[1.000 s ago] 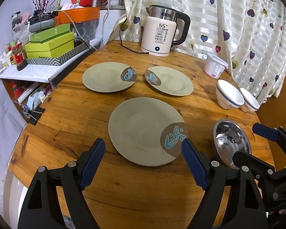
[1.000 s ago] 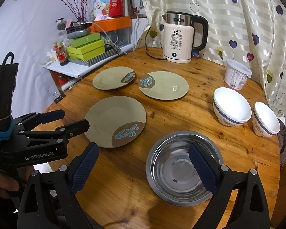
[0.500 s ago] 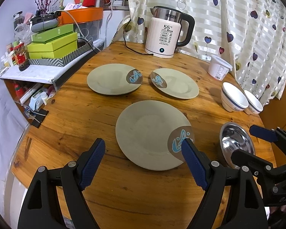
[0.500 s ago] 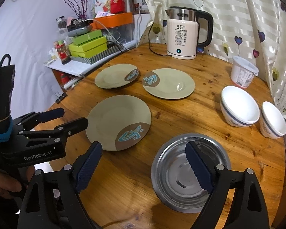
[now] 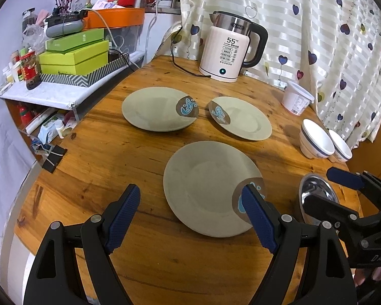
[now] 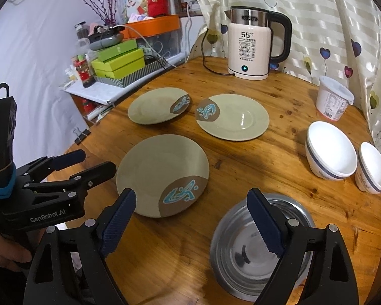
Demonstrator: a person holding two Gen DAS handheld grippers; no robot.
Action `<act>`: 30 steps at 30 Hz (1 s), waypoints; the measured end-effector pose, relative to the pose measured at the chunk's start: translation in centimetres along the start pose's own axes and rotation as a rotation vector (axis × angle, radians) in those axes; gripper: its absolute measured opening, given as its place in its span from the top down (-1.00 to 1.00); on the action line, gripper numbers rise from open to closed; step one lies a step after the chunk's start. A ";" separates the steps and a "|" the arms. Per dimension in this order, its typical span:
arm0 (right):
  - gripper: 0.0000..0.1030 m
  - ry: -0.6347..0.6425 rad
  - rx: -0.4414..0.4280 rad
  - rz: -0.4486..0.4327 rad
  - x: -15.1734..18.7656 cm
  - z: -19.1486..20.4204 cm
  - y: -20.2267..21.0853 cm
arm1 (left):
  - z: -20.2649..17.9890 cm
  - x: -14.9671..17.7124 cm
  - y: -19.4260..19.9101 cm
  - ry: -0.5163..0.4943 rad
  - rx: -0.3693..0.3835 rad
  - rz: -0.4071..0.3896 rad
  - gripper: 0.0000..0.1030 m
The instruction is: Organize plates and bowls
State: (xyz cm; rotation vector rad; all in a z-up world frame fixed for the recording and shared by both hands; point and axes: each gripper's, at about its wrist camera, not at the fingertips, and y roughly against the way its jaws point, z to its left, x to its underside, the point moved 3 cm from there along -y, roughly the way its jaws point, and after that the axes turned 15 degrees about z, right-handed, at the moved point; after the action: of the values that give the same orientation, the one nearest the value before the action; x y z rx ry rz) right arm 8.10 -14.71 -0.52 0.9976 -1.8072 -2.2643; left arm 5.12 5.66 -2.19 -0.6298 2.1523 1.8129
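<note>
Approach stage: left gripper (image 5: 190, 213) and right gripper (image 6: 190, 218), fingers wide apart, nothing held. Advised: near plate (image 5: 210, 185) pinched at rim edge, lifted level, stacked squarely.

A round wooden worktop (image 6: 279, 147) carries three olive plates: a near plate (image 6: 162, 167), a far left plate (image 6: 155, 106) and a far right plate (image 6: 236, 119). A steel bowl (image 6: 243, 254) sits at the near right edge, two white bowls (image 6: 330, 152) beside each other further right, a white tub (image 6: 332, 99) and an electric kettle (image 6: 249, 53) at the back.
</note>
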 end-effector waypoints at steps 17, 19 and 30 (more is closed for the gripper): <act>-0.74 0.027 0.009 0.024 -2.9 0.3 -1.3 | 2.6 -2.5 -0.4 0.046 0.011 -0.012 -0.52; -0.63 0.035 0.016 0.024 -3.5 0.4 -1.3 | 2.9 -2.9 -0.5 0.053 0.016 -0.011 -0.50; -0.60 0.075 0.021 0.034 -7.9 0.3 -2.0 | 5.7 -5.4 -1.5 0.112 0.033 -0.015 -0.49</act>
State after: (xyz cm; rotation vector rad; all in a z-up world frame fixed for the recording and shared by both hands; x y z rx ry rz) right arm 14.79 -10.40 1.11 1.0324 -1.8080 -2.1622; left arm 10.13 11.94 -2.10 -0.7541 2.2379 1.7700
